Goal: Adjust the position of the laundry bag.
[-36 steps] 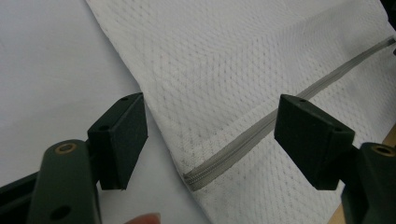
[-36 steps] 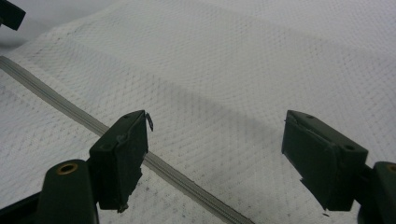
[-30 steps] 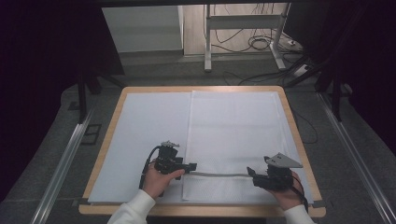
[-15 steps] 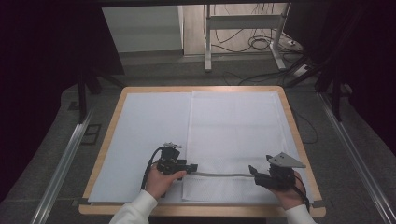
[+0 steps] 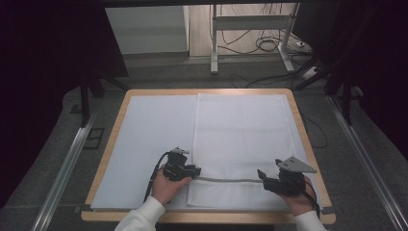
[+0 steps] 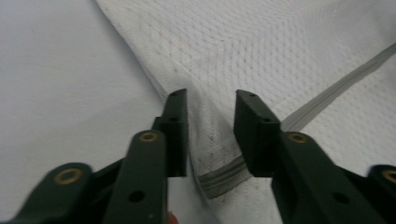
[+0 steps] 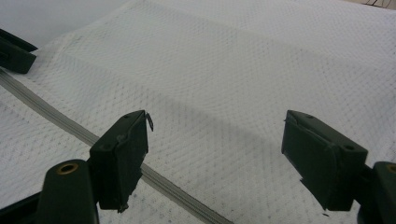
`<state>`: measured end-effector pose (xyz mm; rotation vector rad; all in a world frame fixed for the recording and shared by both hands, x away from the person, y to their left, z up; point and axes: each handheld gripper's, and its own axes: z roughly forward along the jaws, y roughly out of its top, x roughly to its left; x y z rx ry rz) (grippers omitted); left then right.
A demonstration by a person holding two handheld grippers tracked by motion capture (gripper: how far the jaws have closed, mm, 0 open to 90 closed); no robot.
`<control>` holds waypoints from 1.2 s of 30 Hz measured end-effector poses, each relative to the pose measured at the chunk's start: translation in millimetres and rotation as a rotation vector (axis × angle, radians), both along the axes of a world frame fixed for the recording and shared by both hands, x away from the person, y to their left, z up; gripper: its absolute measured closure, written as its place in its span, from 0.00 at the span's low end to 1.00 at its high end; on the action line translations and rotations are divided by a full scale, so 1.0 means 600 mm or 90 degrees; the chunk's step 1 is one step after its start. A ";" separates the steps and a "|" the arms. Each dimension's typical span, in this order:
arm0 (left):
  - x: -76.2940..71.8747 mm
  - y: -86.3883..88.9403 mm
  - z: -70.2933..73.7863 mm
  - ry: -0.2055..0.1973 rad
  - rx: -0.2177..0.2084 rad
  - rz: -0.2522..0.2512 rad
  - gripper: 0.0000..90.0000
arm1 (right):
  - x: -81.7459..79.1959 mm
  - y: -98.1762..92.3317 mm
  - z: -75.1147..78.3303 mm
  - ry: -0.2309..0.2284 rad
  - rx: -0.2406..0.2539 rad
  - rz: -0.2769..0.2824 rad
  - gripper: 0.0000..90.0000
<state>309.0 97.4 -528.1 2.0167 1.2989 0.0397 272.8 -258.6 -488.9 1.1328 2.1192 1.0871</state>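
A: Nearest us, the left tool sits at the left edge of the white waffle-weave towel, close to the towel's front; its jaws have just been closing and now straddle a raised pinch of that edge beside the grey woven stripe; a sliver of gap shows on each side, so I judge the pads not yet pressing.

B: And the right tool?

A: Spread wide, low over the same stripe near the towel's front right, nothing between its jaws; the towel itself lies flat on the right half of the pale sheet that covers the wooden tabletop.

B: What could spoil it from here?

A: The left jaws may close on the top ply alone, since the edge looks layered; a lift would then peel the fold open; the right tool, if it closes where it hovers, may catch only a shallow tuck and slip; uneven grips would skew the towel as it rises.

B: Farther off?

A: Only grey floor, metal table legs and loose cables; no threat there.
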 end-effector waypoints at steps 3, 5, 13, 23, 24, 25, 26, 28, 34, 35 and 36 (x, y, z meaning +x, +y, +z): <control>0.000 -0.002 -0.001 -0.014 0.015 -0.004 0.88 | 0.000 0.001 0.000 0.000 -0.001 -0.001 0.25; 0.000 -0.004 -0.002 -0.022 0.021 -0.005 0.91 | 0.000 0.001 0.000 0.000 -0.001 -0.001 0.25; 0.000 -0.004 -0.002 -0.031 0.015 -0.004 1.00 | 0.006 -0.003 0.006 0.003 0.006 -0.011 0.25; -0.002 0.004 0.004 -0.029 -0.015 0.005 1.00 | 0.039 -0.048 0.035 0.000 -0.019 -0.075 0.25; -0.002 0.004 0.004 -0.029 -0.016 0.006 1.00 | 0.044 -0.055 0.037 0.006 -0.021 -0.084 0.25; -0.002 0.004 0.004 -0.028 -0.016 0.006 1.00 | 0.049 -0.064 0.040 0.018 -0.015 -0.089 0.25; -0.002 0.004 0.004 -0.029 -0.017 0.007 1.00 | 0.055 -0.074 0.041 0.036 -0.005 -0.095 0.26; -0.001 0.005 0.004 -0.028 -0.015 0.003 1.00 | 0.063 -0.087 0.043 0.058 -0.001 -0.102 0.27; -0.002 0.004 0.004 -0.028 -0.018 0.008 1.00 | 0.082 -0.115 0.040 0.119 -0.001 -0.125 0.30; -0.002 0.004 0.004 -0.028 -0.017 0.007 1.00 | 0.084 -0.120 0.038 0.131 -0.002 -0.129 0.31; -0.002 0.004 0.004 -0.028 -0.017 0.007 1.00 | 0.084 -0.120 0.038 0.131 -0.002 -0.129 0.31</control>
